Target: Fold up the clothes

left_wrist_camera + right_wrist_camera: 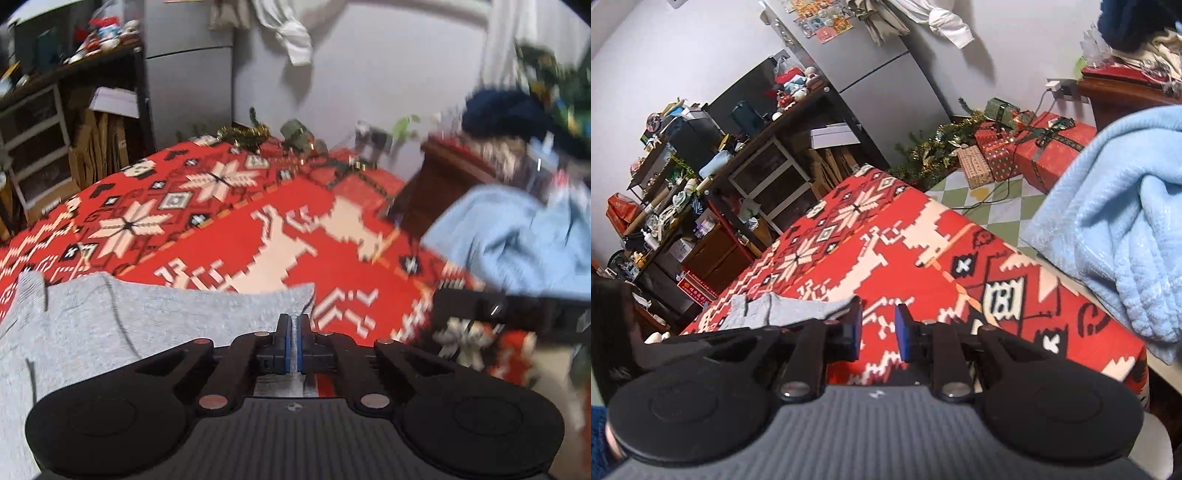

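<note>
Grey garment (110, 325) lies on the red patterned cloth (229, 236), left gripper (294, 325) pinched tight on its edge. From the right wrist, right gripper (878, 325) hangs parted, empty; light-blue blanket (1115, 229) nearby.

L gripper (294, 325): blue-padded fingers nearly together, only a thin slit between them, pinched on edge of the grey garment (110, 325), pointing fwd and low over the surface. R gripper (878, 325): fingers apart w/ a clear gap, nothing between the pads, held above the surface, tilted in its view.
</note>
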Demonstrator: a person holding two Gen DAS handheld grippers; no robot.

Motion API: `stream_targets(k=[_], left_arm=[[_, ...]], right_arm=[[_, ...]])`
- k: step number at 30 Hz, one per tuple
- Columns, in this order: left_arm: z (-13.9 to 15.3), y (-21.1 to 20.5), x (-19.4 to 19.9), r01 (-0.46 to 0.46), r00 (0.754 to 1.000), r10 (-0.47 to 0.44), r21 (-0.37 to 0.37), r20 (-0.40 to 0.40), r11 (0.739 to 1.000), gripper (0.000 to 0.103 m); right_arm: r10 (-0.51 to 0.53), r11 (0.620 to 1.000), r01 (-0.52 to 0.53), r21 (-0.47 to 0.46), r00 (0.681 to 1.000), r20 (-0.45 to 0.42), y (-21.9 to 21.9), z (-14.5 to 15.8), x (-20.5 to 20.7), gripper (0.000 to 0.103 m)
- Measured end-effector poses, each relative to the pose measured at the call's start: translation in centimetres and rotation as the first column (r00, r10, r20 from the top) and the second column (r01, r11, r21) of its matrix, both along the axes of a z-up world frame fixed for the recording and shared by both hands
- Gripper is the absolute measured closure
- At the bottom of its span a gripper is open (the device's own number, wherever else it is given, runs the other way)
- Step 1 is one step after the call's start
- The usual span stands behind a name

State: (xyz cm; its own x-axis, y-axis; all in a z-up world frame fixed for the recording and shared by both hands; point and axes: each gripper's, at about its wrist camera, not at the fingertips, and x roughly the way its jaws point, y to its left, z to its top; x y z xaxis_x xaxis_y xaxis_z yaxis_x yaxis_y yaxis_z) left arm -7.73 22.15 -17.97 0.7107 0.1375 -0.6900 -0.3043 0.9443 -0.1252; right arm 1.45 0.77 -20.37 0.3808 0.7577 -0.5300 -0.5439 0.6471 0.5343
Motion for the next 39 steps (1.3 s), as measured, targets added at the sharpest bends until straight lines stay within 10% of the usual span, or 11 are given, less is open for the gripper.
stream_targets(k=[7, 15, 19, 24, 31, 35, 39], left_arm=[[5.0, 6.3, -6.9, -0.144, 0.970, 0.187, -0.251, 0.157, 0.957, 0.100], [6.4, 12.7, -17.6, -0.291, 0.890, 0.392, -0.373, 0.233, 0.881, 0.100], [4.8, 15.6, -23.2, -0.400, 0.821, 0.524, -0.425, 0.229, 0.812, 0.100], [0.3, 20.1, -28.4, -0.499, 0.724, 0.673, -0.558, 0.152, 0.663, 0.100], [-3.0, 22.4, -30.0, -0.485, 0.712, 0.698, -0.662, 0.081, 0.572, 0.099], [-3.0, 22.1, -30.6, -0.493, 0.723, 0.687, -0.640, 0.076, 0.590, 0.095], [-2.1, 20.7, -31.8, -0.472, 0.766, 0.634, -0.575, 0.107, 0.668, 0.086]], right_arm=[[0.068, 0.998, -0.067, -0.011, 0.997, 0.033, 2.6, 2.2, -1.6, 0.081], [0.191, 0.981, -0.188, -0.050, 0.979, 0.068, 8.0, 4.4, -4.4, 0.081], [0.261, 0.964, -0.254, -0.076, 0.961, 0.092, 10.8, 5.8, -6.4, 0.081], [0.344, 0.937, -0.332, -0.110, 0.933, 0.107, 14.3, 6.8, -9.1, 0.081], [0.459, 0.882, -0.441, -0.163, 0.883, 0.097, 18.5, 6.7, -13.3, 0.081], [0.525, 0.844, -0.504, -0.183, 0.846, 0.090, 20.3, 6.2, -15.6, 0.081], [0.615, 0.781, -0.588, -0.211, 0.783, 0.096, 21.6, 5.4, -18.1, 0.081]])
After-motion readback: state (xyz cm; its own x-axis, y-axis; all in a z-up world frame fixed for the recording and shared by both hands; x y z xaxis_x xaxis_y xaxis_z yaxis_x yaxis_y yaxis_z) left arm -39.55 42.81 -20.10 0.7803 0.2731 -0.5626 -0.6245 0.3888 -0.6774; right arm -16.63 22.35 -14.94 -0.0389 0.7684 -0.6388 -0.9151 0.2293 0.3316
